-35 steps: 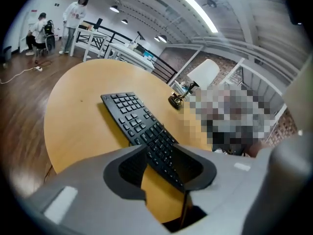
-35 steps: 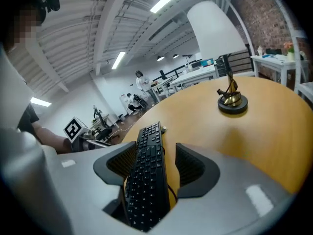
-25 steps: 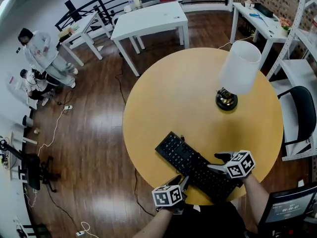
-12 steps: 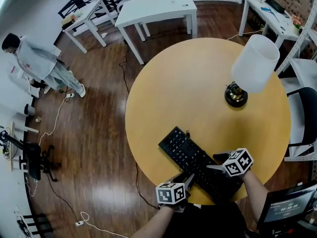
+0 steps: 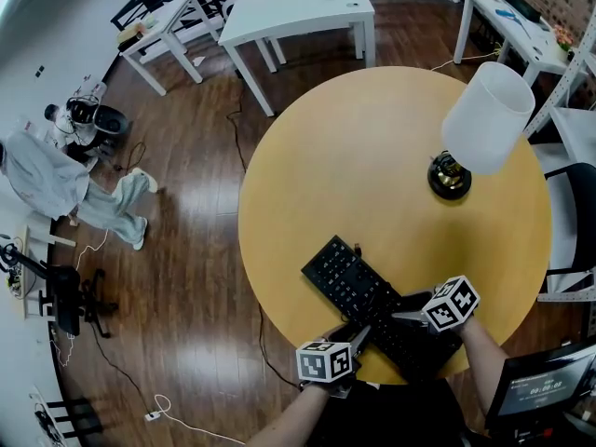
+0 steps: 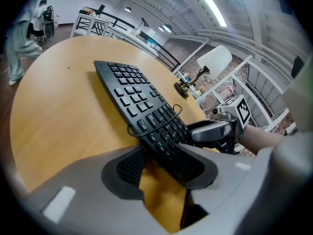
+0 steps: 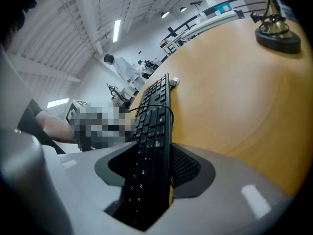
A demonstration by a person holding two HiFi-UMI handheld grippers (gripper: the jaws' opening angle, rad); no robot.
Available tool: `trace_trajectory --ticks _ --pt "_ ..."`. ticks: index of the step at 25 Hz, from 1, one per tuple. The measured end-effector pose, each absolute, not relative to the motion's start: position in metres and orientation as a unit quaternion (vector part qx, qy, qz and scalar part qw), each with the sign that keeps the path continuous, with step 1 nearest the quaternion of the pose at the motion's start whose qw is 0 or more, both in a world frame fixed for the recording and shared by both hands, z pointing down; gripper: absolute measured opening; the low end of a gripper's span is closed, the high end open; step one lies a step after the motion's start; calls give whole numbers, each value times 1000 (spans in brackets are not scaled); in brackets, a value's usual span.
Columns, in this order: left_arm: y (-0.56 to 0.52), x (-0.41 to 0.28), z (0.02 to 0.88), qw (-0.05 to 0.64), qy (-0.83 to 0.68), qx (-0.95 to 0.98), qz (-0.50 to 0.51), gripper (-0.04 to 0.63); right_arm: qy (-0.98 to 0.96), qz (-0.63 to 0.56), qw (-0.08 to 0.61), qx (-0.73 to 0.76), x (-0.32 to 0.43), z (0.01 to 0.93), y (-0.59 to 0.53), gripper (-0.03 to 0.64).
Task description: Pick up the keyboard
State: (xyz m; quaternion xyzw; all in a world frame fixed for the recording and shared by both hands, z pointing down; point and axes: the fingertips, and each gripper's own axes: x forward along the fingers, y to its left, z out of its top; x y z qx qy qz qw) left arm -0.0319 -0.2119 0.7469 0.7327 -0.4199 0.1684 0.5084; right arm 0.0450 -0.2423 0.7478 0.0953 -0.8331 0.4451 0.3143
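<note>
A black keyboard (image 5: 358, 291) lies slantwise on the round wooden table (image 5: 354, 156), its near end by the front edge. A thin cable loop (image 6: 156, 124) rests on its keys. My left gripper (image 5: 358, 338) is at the keyboard's near long edge. In the left gripper view (image 6: 161, 163) the keyboard (image 6: 137, 102) runs in against one jaw, and bare table shows before the other pad. My right gripper (image 5: 405, 307) straddles the keyboard's right end. Its jaws (image 7: 154, 168) are closing with the keyboard (image 7: 154, 116) edge-on between them, a thin gap left at one pad.
A lamp with a white shade (image 5: 486, 119) and brass base (image 5: 449, 177) stands at the table's right. A monitor (image 5: 540, 394) and a black chair (image 5: 573, 212) are to the right, white tables (image 5: 298, 12) behind, and a person (image 5: 56, 180) on the floor at far left.
Both grippers have sunk a little onto the keyboard's near end, the right one more. The keyboard has not moved. The person at the far left has bent down.
</note>
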Motion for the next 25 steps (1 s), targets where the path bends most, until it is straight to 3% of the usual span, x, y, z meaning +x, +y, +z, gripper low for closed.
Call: trace_trajectory --ticks 7,21,25 --pt "-210 -32 746 505 -405 742 173 183 -810 497 302 73 45 751 -245 152" --pt "-210 -39 750 506 -421 739 143 164 -753 566 329 -63 39 751 -230 137" --pt "-209 -43 750 507 -424 738 139 161 -747 582 314 -74 36 747 -227 162"
